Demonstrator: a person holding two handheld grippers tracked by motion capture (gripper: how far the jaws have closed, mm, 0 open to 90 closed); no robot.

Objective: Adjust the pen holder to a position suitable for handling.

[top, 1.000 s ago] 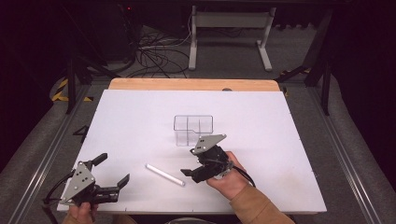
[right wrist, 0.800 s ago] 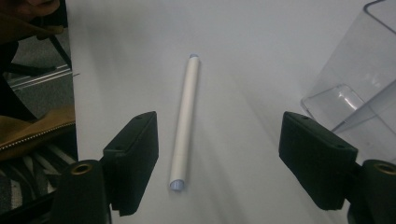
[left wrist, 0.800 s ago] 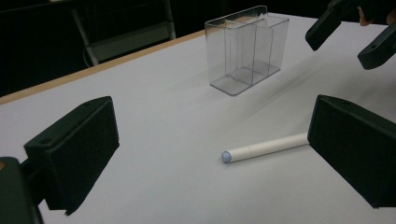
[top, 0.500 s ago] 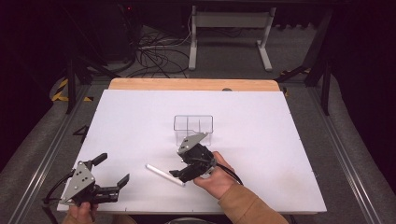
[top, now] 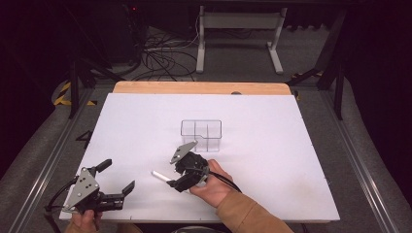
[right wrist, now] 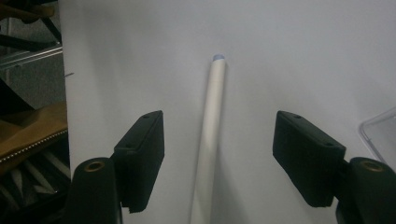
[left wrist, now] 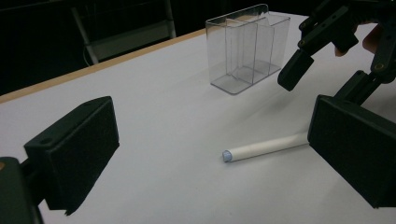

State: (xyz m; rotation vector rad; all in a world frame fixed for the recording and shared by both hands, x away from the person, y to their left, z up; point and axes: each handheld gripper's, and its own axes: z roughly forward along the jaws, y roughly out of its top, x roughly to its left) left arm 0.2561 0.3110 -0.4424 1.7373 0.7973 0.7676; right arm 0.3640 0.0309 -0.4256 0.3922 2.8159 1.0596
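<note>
Looked all over for something to read and honestly there's nothing legible here. No words, logos, numbers or stickers anywhere I can make out. The white pen (left wrist: 264,148) has a plain barrel with no print on the side facing us, and the clear organizer (left wrist: 247,46) has no label either. The white table top (top: 272,160) is bare of any marking. Only sign-like thing is a yellow and black hazard stripe patch (top: 62,92) on the floor at the left in the high view, and that's just stripes, no lettering.
</note>
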